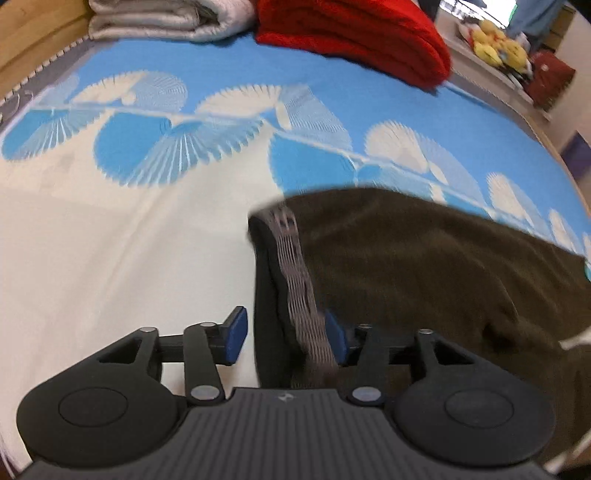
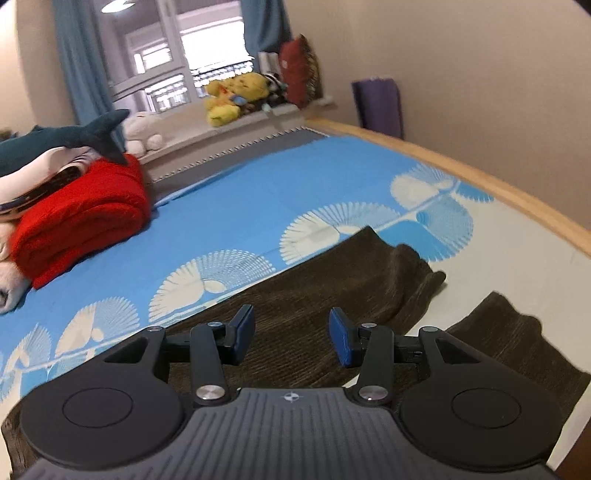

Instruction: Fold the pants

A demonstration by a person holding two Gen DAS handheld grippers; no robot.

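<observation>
Dark olive-brown pants [image 1: 424,266] lie on the bed, the waistband end with its grey elastic band [image 1: 299,273] toward the left. My left gripper [image 1: 286,336] is open, its jaws standing on either side of the waistband edge. In the right wrist view the two pant legs [image 2: 332,280] stretch away, their cuffs spread apart, one cuff at the right [image 2: 517,339]. My right gripper [image 2: 291,339] is open and empty just above the leg fabric.
The bed has a blue and white fan-pattern sheet [image 1: 184,122]. A folded red blanket [image 1: 351,37] and a folded white quilt [image 1: 166,18] lie at the far side. A shark plush [image 2: 66,144] rests on the red blanket [image 2: 81,218]. A wooden bed edge [image 2: 480,177] runs at the right.
</observation>
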